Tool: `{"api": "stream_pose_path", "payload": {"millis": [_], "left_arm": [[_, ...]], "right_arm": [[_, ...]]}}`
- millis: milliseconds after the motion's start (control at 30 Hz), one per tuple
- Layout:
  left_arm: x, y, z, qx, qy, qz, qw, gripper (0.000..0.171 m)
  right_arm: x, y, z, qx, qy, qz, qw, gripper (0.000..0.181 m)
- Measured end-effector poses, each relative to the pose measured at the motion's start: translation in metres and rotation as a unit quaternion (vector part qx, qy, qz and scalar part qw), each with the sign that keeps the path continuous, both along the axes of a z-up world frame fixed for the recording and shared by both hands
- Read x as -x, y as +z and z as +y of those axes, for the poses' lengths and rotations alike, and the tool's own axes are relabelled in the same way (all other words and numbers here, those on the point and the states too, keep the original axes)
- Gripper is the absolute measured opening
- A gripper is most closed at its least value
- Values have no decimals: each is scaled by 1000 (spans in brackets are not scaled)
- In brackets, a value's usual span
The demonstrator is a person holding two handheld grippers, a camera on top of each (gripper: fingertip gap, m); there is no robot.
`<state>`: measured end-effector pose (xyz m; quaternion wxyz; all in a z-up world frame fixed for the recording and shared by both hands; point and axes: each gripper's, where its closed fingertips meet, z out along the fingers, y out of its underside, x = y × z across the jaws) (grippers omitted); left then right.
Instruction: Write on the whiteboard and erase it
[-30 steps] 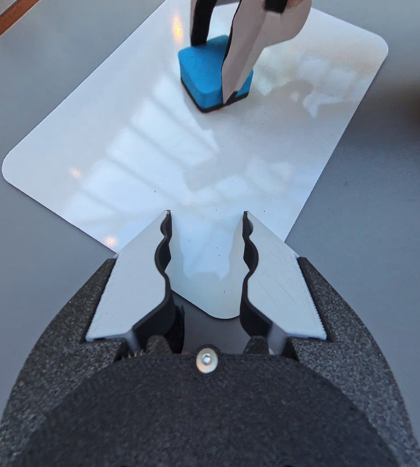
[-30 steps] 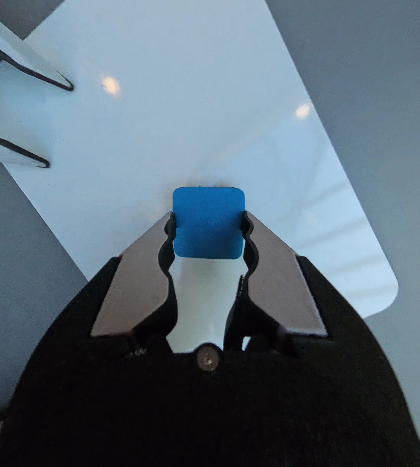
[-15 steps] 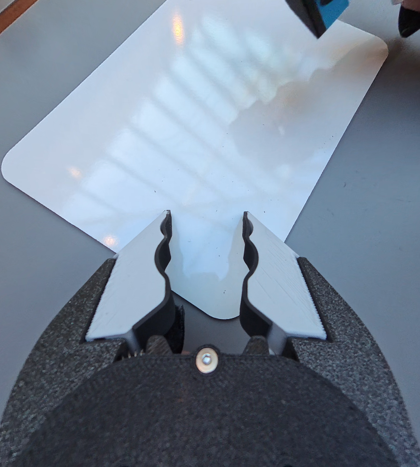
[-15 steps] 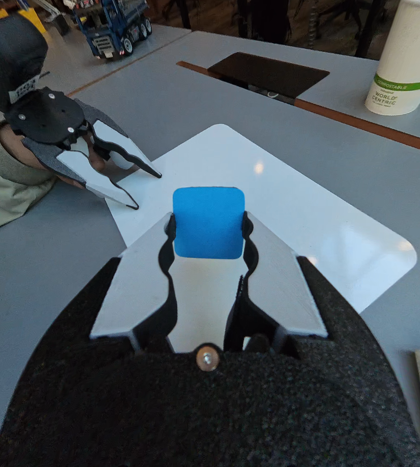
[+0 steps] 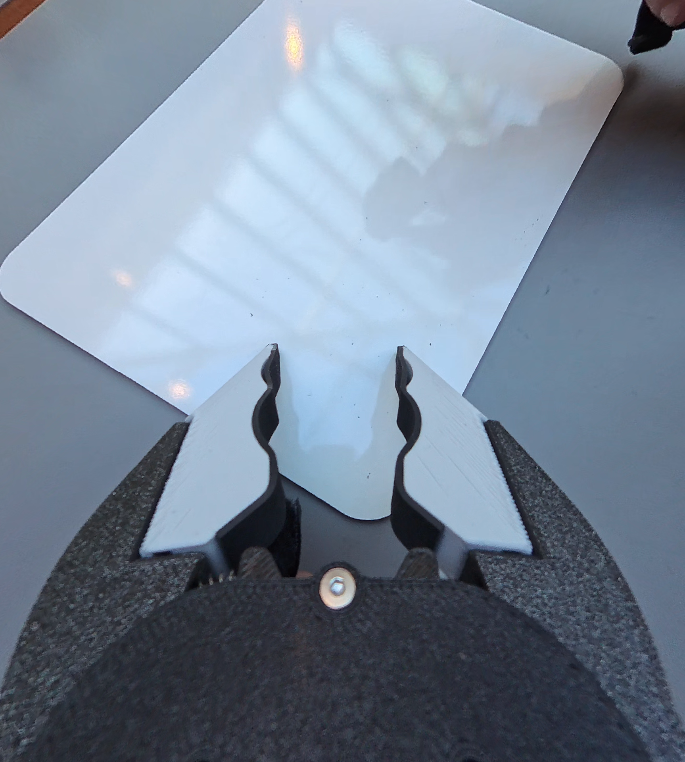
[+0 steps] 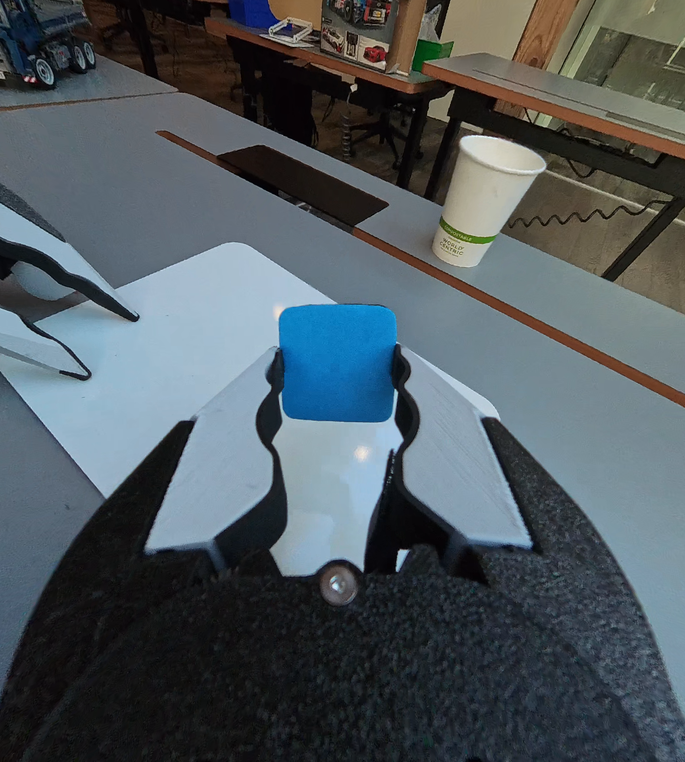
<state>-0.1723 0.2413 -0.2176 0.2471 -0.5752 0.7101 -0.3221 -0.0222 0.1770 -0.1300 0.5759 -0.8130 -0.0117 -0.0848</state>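
The right gripper [image 6: 337, 354] clamps the blue eraser [image 6: 337, 365] above the whiteboard [image 5: 291, 214], whose corner lies under the open, empty left gripper [image 5: 337, 352].

Glossy board, matt foam, grainy gripper shells

The white board [image 5: 291, 206] is smooth and glossy, mirroring lights, on a matt grey table [image 5: 600, 371] with a wood-coloured edge strip. The blue block [image 6: 337, 365], centre frame, looks like soft matt foam. Both the left gripper [image 5: 336, 352] and right gripper [image 6: 337, 354] have rough, speckled black shells and smooth white plastic fingers. Upper right, a matt paper cup [image 6: 485, 202].
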Motion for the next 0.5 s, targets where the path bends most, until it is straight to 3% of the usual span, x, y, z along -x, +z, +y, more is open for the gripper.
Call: {"api": "stream_pose_path", "payload": {"millis": [100, 500], "left_arm": [[0, 0, 0, 1, -1, -1, 1000, 57], [1, 0, -1, -1, -2, -1, 1000, 57]], "right_arm": [[4, -10, 3, 26, -2, -30, 999, 53], [5, -15, 4, 32, 4, -6, 999, 53]]}}
